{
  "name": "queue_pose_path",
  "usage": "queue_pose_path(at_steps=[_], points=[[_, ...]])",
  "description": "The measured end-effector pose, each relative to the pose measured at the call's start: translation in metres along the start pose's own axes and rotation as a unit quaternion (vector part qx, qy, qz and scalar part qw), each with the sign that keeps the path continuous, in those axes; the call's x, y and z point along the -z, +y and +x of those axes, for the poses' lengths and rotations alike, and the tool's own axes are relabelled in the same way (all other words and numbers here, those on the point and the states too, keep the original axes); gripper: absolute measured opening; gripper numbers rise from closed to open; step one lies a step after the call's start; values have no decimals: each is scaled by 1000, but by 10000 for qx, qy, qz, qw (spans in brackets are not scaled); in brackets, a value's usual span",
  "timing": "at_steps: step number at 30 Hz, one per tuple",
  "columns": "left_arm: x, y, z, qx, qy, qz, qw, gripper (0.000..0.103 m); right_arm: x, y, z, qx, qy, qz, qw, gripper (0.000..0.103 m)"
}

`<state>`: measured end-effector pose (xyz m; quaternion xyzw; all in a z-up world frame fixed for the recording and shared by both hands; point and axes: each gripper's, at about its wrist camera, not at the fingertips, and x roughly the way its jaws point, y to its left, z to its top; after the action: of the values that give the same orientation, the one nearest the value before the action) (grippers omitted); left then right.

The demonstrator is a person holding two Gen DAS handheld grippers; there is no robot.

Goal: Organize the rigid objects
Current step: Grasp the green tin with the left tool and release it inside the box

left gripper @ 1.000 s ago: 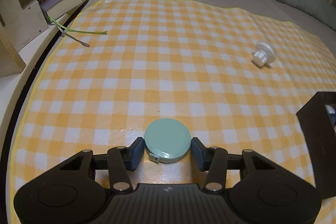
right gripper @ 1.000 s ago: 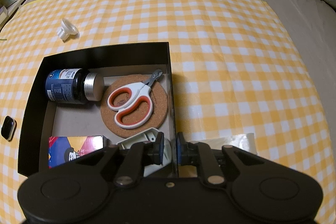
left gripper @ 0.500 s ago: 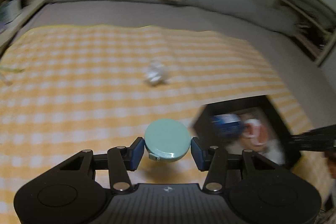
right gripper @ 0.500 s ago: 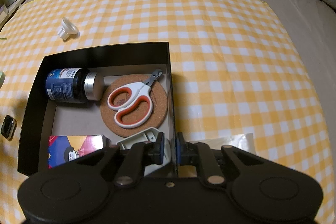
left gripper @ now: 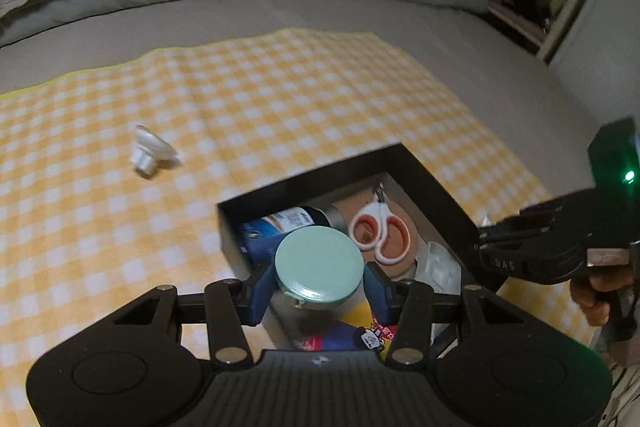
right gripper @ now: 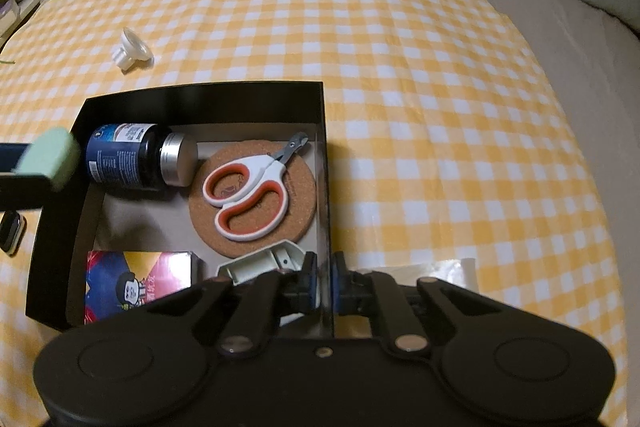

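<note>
My left gripper (left gripper: 319, 281) is shut on a round mint-green tape measure (left gripper: 319, 263) and holds it in the air over the near left part of the black box (left gripper: 316, 175). The tape measure also shows at the left edge of the right wrist view (right gripper: 50, 158). My right gripper (right gripper: 324, 277) is shut on the right wall of the black box (right gripper: 200, 94). Inside the box lie a dark blue bottle (right gripper: 132, 157), orange-and-white scissors (right gripper: 246, 195) on a cork coaster (right gripper: 298, 203), a colourful card box (right gripper: 136, 285) and a white plastic part (right gripper: 260, 261).
A small white plastic cap (right gripper: 130, 50) lies on the yellow checked cloth (right gripper: 440, 107) beyond the box's far left corner. A small dark device (right gripper: 11, 233) lies left of the box. A clear plastic piece (right gripper: 448, 269) lies right of my right gripper. Grey bedding surrounds the cloth.
My left gripper lifted the tape measure off the cloth and swung right, ending over the black box. My right gripper stayed clamped on the box wall.
</note>
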<state>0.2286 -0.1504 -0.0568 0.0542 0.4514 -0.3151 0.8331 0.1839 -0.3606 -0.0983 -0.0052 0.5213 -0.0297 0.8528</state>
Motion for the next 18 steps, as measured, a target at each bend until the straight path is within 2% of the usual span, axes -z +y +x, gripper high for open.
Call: queue_pose_path(at_steps=[11, 18], points=[[-1, -10, 29, -178, 399, 410, 9982, 50, 2, -18, -4, -398, -89, 432, 9982, 7], [2, -15, 38, -318, 510, 749, 9954, 50, 1, -20, -4, -444, -67, 432, 9981, 7]])
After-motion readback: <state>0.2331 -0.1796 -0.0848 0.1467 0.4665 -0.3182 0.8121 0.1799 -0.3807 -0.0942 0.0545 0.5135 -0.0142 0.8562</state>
